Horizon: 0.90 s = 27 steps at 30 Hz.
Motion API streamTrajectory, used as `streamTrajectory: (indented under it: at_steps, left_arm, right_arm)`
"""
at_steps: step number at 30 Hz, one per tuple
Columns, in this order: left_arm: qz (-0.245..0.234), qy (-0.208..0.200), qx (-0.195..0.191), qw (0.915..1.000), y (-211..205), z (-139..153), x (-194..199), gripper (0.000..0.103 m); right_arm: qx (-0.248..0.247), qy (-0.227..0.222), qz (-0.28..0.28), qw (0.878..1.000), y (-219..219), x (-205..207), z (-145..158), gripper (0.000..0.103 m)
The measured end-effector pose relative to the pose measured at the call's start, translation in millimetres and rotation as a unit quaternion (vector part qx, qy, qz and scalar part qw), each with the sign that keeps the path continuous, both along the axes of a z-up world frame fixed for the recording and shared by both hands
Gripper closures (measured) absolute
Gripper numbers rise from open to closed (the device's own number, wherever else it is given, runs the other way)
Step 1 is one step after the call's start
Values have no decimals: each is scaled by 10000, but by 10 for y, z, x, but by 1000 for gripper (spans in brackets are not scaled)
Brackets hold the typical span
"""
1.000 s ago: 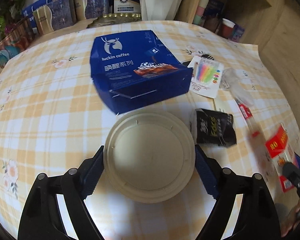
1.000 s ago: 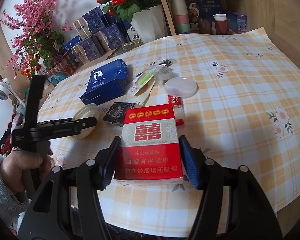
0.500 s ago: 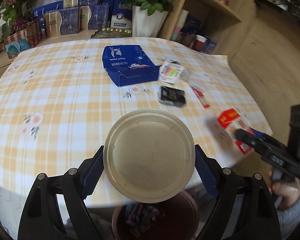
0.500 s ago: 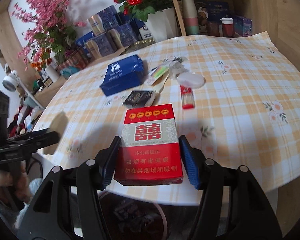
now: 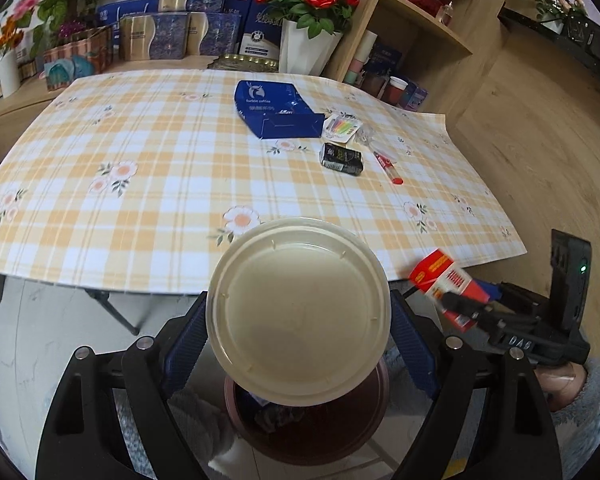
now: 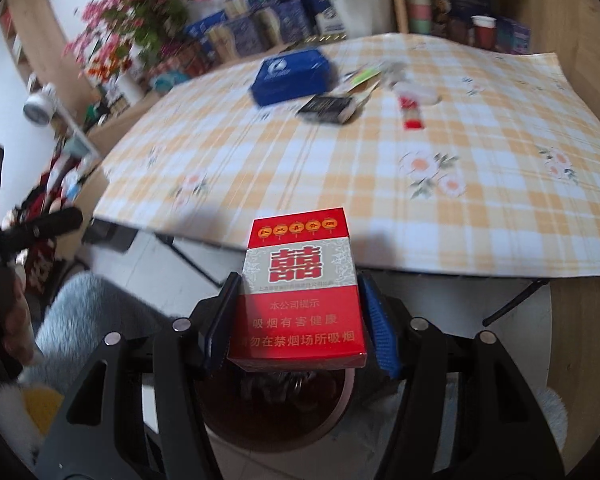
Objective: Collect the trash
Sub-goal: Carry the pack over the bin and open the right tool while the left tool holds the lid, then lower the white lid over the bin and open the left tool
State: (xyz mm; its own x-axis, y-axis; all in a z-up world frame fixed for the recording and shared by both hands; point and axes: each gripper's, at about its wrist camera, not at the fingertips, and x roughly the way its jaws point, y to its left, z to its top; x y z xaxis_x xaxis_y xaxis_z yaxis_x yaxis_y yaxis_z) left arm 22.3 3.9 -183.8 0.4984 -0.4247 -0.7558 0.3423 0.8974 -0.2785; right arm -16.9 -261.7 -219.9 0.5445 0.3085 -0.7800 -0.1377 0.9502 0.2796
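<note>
My left gripper (image 5: 299,320) is shut on a round cream lid (image 5: 299,310), held off the table's near edge above a dark red bin (image 5: 312,432) on the floor. My right gripper (image 6: 300,316) is shut on a red cigarette pack (image 6: 300,296), also hanging over the bin (image 6: 276,404), which has trash inside. In the left wrist view the right gripper (image 5: 466,300) with the cigarette pack (image 5: 440,276) shows at the right. On the checked tablecloth (image 5: 140,184) lie a blue coffee box (image 5: 274,108), a black packet (image 5: 341,158), a red lighter (image 5: 388,166) and a colourful candle card (image 5: 342,126).
Gift boxes (image 5: 180,36) and a white vase of red roses (image 5: 306,36) stand behind the table. Wooden shelves (image 5: 420,40) with cups rise at the back right. Folding table legs (image 5: 112,308) reach the pale floor. A grey fluffy sleeve (image 6: 80,312) is at the left.
Both grippers have pulled back from over the table to beyond its near edge, carrying the lid and the cigarette pack; the bin has come into view beneath them.
</note>
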Motion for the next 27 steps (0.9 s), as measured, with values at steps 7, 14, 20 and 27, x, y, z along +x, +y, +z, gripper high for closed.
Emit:
streamTrajectory:
  at_steps: [7, 14, 20, 27]
  left_arm:
    - [14, -18, -68, 10000, 59, 20, -85, 20]
    - [45, 40, -89, 9999, 80, 8, -96, 20]
    - [46, 102, -136, 9998, 81, -9, -79, 20]
    - [-36, 152, -145, 9998, 41, -32, -52, 20]
  right_arm:
    - [-224, 618, 591, 9961, 392, 44, -301, 43]
    - [-145, 946, 594, 9936, 506, 124, -523, 37]
    - [-144, 724, 492, 9961, 511, 193, -387, 27]
    - [-103, 242, 145, 9995, 316, 223, -48, 12]
